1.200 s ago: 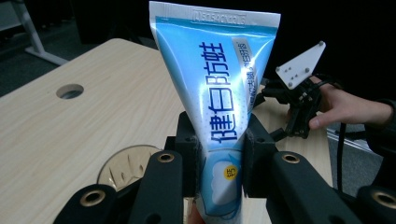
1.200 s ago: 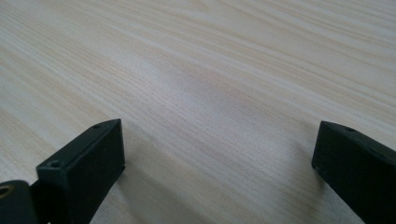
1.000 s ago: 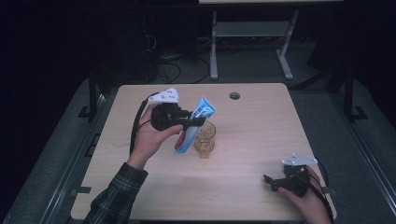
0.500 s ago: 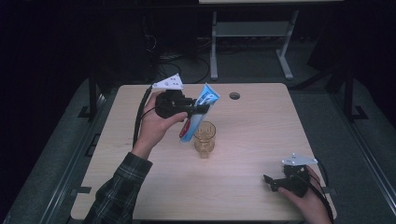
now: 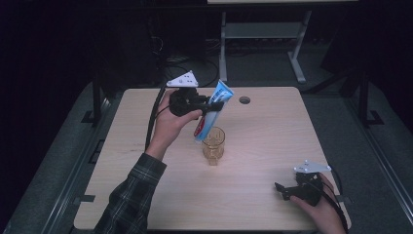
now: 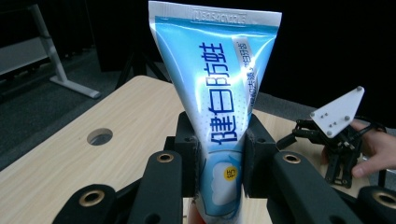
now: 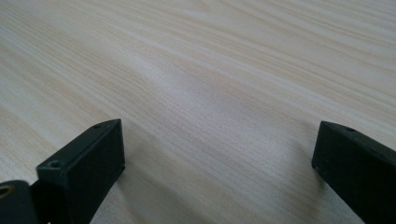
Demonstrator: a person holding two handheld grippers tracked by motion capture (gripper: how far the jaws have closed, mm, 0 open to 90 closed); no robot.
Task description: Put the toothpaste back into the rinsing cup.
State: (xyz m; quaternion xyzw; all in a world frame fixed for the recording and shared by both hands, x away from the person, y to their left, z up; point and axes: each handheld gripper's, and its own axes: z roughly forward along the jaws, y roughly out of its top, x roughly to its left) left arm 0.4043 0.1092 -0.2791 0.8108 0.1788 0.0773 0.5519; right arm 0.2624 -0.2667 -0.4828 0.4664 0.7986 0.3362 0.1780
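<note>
In the high view the left hand is raised above the table, forearm in a plaid sleeve rising from 6 o'clock toward 12, wrist bent so the left gripper points toward 3 o'clock. Its jaws are clenched on a blue toothpaste tube, which hangs tilted, crimped end up toward 1 o'clock, lower end just above the amber glass standing mid-table. The left gripper view shows the pads pressing the tube from both sides. The right hand rests low at the table's 4 o'clock corner, right gripper pointing toward 9 o'clock, its jaws spread wide over bare wood, grasping nothing
</note>
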